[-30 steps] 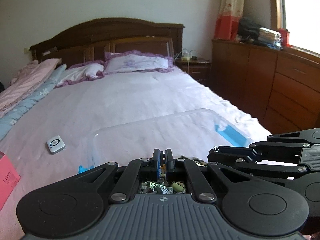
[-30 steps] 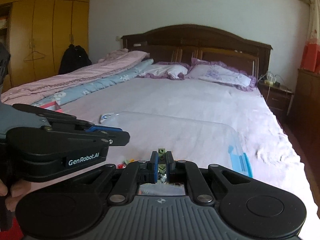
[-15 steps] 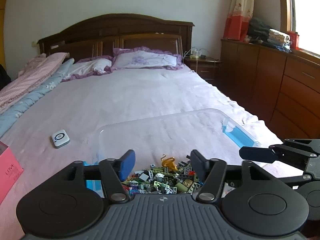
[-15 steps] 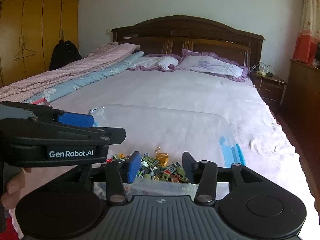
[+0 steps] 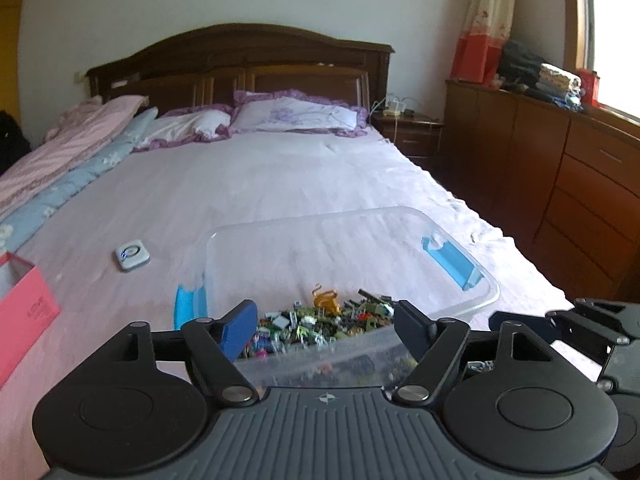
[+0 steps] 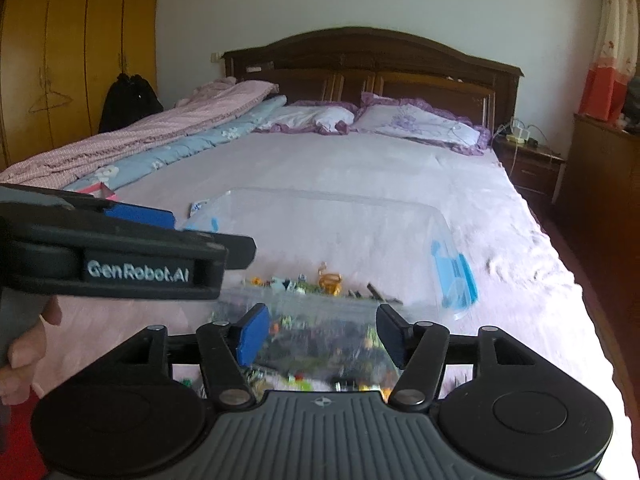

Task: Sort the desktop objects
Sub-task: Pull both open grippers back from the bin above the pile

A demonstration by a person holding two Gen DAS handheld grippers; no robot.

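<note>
A clear plastic box (image 5: 460, 264) with blue latches lies on the pink bedsheet, also in the right wrist view (image 6: 400, 216). Its near end holds a heap of small toy bricks (image 5: 320, 320) with an orange figure (image 5: 326, 298) on top, also seen in the right wrist view (image 6: 330, 280). My left gripper (image 5: 326, 330) is open and empty just above the box's near wall. My right gripper (image 6: 320, 334) is open and empty at the same wall. The right gripper shows at the left view's right edge (image 5: 596, 320); the left gripper's side shows in the right view (image 6: 132, 240).
A small white device (image 5: 131, 254) lies on the sheet left of the box. A pink carton (image 5: 20, 308) stands at the near left. Folded quilts (image 6: 140, 140) line the bed's left side, pillows (image 5: 292, 116) the head. A wooden dresser (image 5: 580, 184) runs along the right.
Both grippers were shut a second ago and have opened wide. Both have pulled back and up a little from the box, so the brick heap now shows between the fingers.
</note>
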